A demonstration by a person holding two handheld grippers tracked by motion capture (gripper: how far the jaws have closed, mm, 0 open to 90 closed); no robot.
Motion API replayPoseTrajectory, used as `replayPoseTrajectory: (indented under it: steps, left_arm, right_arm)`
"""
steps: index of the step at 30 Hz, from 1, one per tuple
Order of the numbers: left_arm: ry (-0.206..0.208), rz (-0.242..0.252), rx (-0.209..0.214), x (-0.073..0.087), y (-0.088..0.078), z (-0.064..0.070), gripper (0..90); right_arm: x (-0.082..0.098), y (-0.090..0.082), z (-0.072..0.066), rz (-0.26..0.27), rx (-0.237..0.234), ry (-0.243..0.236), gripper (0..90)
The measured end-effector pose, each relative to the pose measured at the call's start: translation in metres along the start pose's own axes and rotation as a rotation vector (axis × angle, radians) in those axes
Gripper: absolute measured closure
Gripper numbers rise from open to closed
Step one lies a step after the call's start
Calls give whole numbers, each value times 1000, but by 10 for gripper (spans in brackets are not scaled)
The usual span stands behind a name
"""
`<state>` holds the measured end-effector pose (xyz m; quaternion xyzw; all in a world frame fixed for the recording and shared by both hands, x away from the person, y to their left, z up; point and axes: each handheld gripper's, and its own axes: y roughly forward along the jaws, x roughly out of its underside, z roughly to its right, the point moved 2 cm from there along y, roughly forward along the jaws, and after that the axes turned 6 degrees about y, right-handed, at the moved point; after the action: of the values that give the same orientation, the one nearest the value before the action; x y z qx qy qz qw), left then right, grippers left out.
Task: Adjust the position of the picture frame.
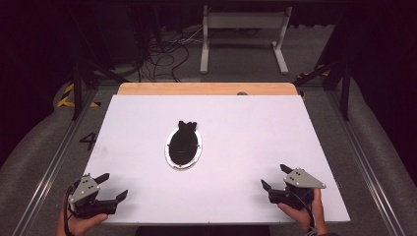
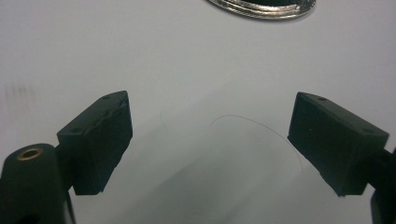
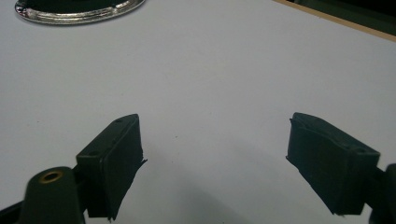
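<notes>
An oval silver-rimmed dish (image 1: 168,156) lies in the middle of the white tabletop (image 1: 246,132), with a dark object (image 1: 184,142) in it that sticks out over the far rim. My left gripper (image 1: 112,186) rests near the front left corner, jaws wide open and empty. My right gripper (image 1: 275,177) sits near the front right, also open with nothing between its jaws. In the left gripper view the open gripper (image 2: 210,144) faces bare table, the dish rim (image 2: 261,10) at the top edge. In the right gripper view the gripper (image 3: 215,158) is open, the dish rim (image 3: 74,16) at top left.
A wooden strip (image 1: 206,88) borders the table's far edge. Beyond it stand a white metal frame (image 1: 243,37) and loose cables (image 1: 162,56) on the floor. Metal rails (image 1: 54,162) run along both sides of the table.
</notes>
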<state>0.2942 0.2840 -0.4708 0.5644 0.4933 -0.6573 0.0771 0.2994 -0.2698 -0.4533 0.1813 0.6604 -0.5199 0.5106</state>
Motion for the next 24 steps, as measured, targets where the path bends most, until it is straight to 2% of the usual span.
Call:
replayPoseTrajectory:
  steps: [7, 12, 19, 24]
  left_arm:
    - [45, -16, -5, -7, 9, -3, 147]
    - [48, -20, 1, -7, 10, -3, 146]
    - [83, -30, -6, -9, 12, -1, 147]
    - [82, -31, 12, -14, 18, -2, 149]
  right_arm:
    - [0, 9, 3, -16, 0, 17, 178]
    - [-1, 13, 3, -21, 3, 25, 178]
    - [-2, 18, 4, -30, 4, 31, 179]
    - [-3, 24, 6, -40, 12, 33, 187]
